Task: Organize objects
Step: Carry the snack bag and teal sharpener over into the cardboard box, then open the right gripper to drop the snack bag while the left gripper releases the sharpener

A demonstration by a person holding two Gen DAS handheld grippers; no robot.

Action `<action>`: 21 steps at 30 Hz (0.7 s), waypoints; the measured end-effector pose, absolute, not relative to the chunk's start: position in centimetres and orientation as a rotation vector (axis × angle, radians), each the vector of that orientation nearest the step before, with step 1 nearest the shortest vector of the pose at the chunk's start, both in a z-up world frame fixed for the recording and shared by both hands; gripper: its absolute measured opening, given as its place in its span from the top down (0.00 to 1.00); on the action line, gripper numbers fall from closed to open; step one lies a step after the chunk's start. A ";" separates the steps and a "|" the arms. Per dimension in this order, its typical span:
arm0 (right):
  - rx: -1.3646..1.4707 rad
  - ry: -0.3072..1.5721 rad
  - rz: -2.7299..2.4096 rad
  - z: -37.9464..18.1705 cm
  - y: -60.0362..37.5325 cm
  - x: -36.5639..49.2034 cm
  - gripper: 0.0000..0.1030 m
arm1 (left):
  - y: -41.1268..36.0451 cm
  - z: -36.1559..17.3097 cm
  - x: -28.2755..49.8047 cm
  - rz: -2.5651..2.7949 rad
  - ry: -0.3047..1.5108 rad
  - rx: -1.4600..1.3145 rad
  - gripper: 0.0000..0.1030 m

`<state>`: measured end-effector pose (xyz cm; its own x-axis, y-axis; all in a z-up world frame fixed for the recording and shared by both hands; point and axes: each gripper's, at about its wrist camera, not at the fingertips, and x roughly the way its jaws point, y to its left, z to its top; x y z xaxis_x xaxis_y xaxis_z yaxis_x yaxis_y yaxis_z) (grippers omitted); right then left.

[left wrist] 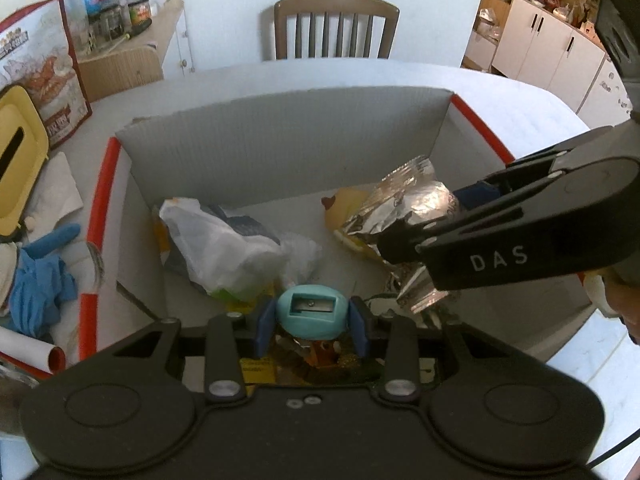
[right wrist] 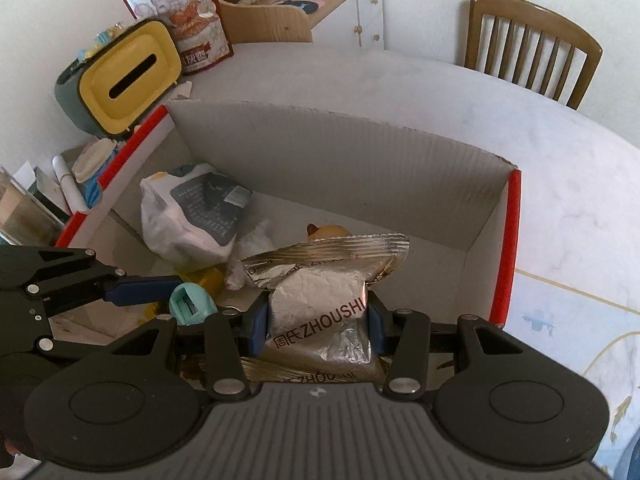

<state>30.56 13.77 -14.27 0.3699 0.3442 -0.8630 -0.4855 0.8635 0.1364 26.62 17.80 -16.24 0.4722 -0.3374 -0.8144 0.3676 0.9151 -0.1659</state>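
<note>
My left gripper [left wrist: 311, 318] is shut on a teal egg-shaped pencil sharpener [left wrist: 311, 312], held over the near part of the cardboard box [left wrist: 280, 152]. From the right wrist view the same sharpener [right wrist: 192, 303] shows at the left, pinched by the left gripper's blue fingers [right wrist: 140, 284]. My right gripper [right wrist: 318, 320] is shut on a silver foil packet [right wrist: 320, 300] printed ZHOUSHI, above the box's right side. In the left wrist view that foil packet [left wrist: 404, 216] hangs from the right gripper's fingers. A white plastic bag [left wrist: 224, 248] and a yellow toy duck [left wrist: 344, 208] lie inside the box.
Left of the box sit a yellow tissue holder [right wrist: 128, 76], a snack bag [right wrist: 188, 12], blue gloves [left wrist: 36, 276] and rolled paper [left wrist: 28, 350]. A wooden chair [left wrist: 332, 24] stands behind the white table [right wrist: 560, 168]. Kitchen cabinets [left wrist: 548, 48] are at the far right.
</note>
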 end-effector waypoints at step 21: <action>-0.152 1.061 0.526 -13.9 13.0 30.2 0.44 | 16.5 -17.3 27.2 -0.420 1.060 0.069 0.60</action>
<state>30.19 13.04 -13.93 0.3783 0.3383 -0.8617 -0.4814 0.8670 0.1291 27.20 16.49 -17.26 0.4176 -0.3015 -0.8571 0.3674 0.9188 -0.1442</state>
